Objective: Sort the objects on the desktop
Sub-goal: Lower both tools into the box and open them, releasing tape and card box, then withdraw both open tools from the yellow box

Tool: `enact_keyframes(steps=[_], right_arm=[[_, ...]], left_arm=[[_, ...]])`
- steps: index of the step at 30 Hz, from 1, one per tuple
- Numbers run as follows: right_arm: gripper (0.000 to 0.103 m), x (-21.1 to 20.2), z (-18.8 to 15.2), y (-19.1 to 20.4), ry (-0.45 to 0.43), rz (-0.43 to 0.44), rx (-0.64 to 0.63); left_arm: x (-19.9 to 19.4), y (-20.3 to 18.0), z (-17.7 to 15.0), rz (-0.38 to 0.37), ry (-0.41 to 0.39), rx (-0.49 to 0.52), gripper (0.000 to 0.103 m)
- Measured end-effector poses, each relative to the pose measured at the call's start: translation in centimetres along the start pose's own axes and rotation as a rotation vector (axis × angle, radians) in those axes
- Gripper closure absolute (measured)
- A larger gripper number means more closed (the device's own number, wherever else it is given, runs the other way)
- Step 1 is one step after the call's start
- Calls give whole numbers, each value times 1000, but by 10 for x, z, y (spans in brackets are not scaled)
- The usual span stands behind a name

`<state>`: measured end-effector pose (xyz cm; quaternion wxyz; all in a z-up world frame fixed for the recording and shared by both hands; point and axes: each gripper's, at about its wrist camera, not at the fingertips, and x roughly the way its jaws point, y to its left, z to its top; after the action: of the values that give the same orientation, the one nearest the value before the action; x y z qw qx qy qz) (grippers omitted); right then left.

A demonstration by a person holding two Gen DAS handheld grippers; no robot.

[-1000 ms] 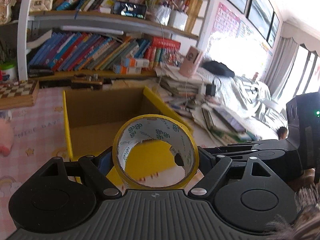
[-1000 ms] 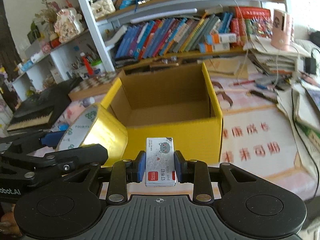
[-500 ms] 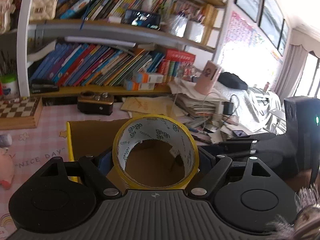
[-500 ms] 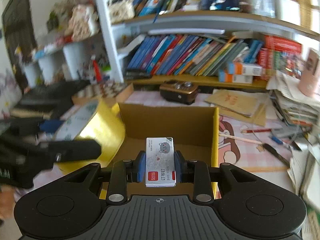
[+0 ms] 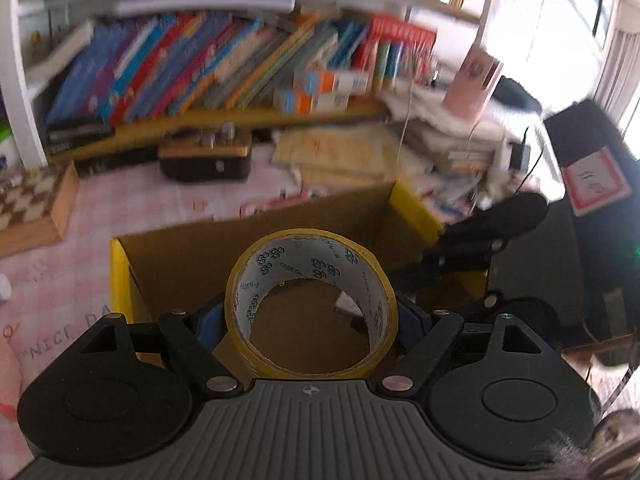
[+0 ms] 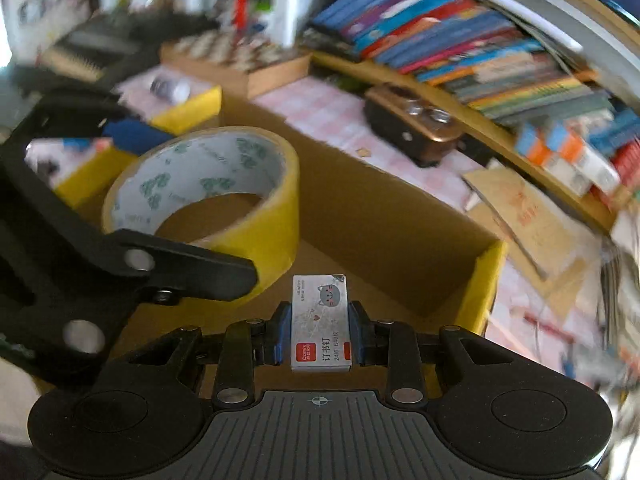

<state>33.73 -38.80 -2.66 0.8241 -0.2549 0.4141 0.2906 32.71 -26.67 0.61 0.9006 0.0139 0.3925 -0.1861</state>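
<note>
Both tools tilted downward over the cardboard box point(image 5: 208, 256). The left gripper point(image 5: 311, 316) clamped the yellow tape roll point(image 5: 310, 304); the right gripper point(image 6: 320, 330) pinched the staple box point(image 6: 320, 322).

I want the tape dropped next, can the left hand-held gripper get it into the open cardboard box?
Probably yes: the left hand-held gripper holds the tape roll above the box, whose top is open.

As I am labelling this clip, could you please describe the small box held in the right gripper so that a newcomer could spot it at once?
Find the open cardboard box with yellow outer walls on the pink desk. Above its floor, the right gripper pinches a small white staple box. Unlike the round yellow tape roll beside it, it is flat and rectangular, with a grey cat face and a red label.
</note>
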Motion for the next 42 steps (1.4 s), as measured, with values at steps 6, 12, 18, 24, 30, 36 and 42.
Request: enact_keyframes(steps=[6,12,18,24,30,36,42], right_arm=[[73,19,1,7,84,5,-169],[73,17,-4,6,90,26,-169],[63,1,-6,5,20,44,-117],[48,-22,-9,4,-53,36,-56],[44,-52,-15,-8,-145,24,111],[43,-85,-29,-3,-257,-18,229],[43,-111,-44,11,-331,-61,337]], left_arm=[[29,-2,0,66,131,72,22],[32,-4,-2,79,148,89,21],[16,-7,-4,86,58,82,16],[-10,2,-4,83,-54,2,8],[-43,10,-11,88,-156,-74,5],[-81,2,-32,123,-248,-74,0],[-114,-3,-55,166,-314,-89,0]])
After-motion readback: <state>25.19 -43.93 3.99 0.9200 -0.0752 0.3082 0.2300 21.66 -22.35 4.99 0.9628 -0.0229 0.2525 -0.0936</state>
